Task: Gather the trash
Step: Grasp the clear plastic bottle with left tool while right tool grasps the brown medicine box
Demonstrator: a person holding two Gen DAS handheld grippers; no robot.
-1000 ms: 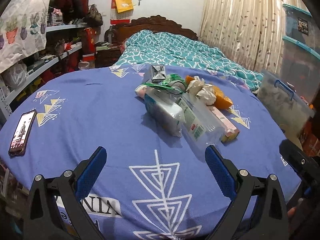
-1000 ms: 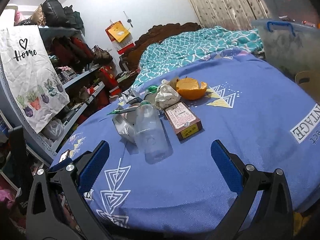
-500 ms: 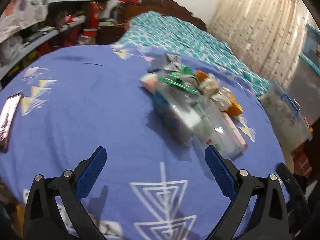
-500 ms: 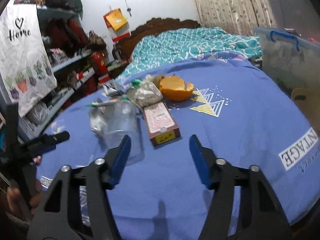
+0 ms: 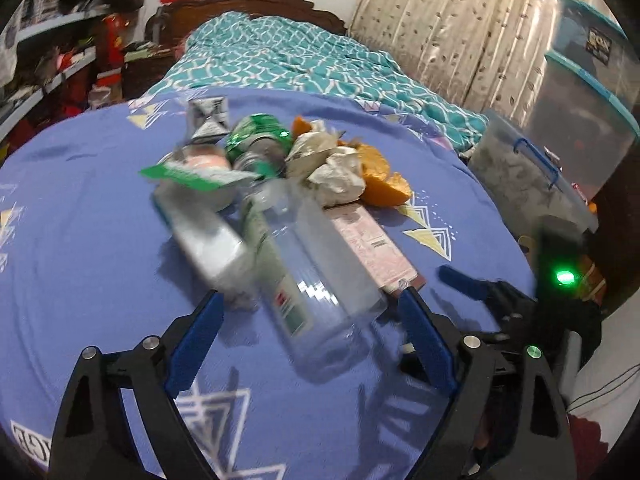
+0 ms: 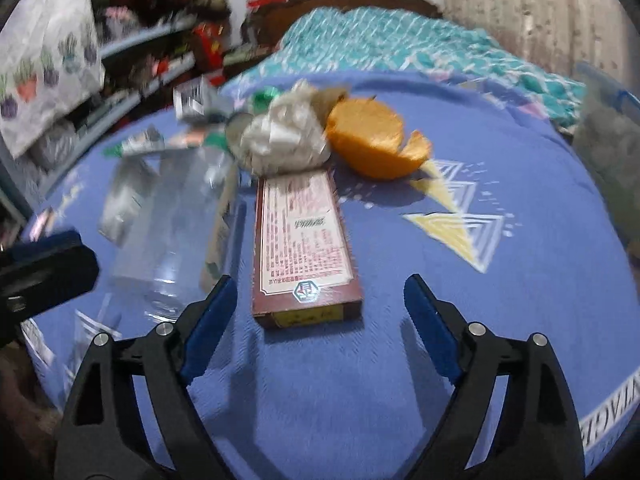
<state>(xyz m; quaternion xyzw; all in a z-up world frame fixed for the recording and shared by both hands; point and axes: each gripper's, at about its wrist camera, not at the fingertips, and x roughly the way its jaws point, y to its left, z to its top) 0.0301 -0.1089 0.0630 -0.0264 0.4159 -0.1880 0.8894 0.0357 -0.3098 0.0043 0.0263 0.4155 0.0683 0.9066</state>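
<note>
A pile of trash lies on a round table with a blue cloth (image 5: 80,240). A clear plastic bottle (image 5: 320,276) lies on its side with its base between the fingers of my open left gripper (image 5: 312,328). Beside it lie a crushed carton (image 5: 208,240), a green wrapper (image 5: 256,140), crumpled paper (image 5: 332,164) and orange peel (image 5: 380,180). My open right gripper (image 6: 320,312) sits just short of a flat brown box (image 6: 304,248), with the peel (image 6: 372,140) and crumpled paper (image 6: 280,136) behind it. The bottle (image 6: 168,248) lies left of the box.
A bed with a teal cover (image 5: 288,56) stands behind the table. Cluttered shelves (image 6: 152,40) run along the left. Clear storage bins (image 5: 528,168) stand at the right by a curtain (image 5: 460,20). The right gripper (image 5: 500,292) shows in the left wrist view.
Both grippers have moved forward to the trash pile. The right gripper narrowed midway and is wide open again. The left gripper now brackets the bottle's base.
</note>
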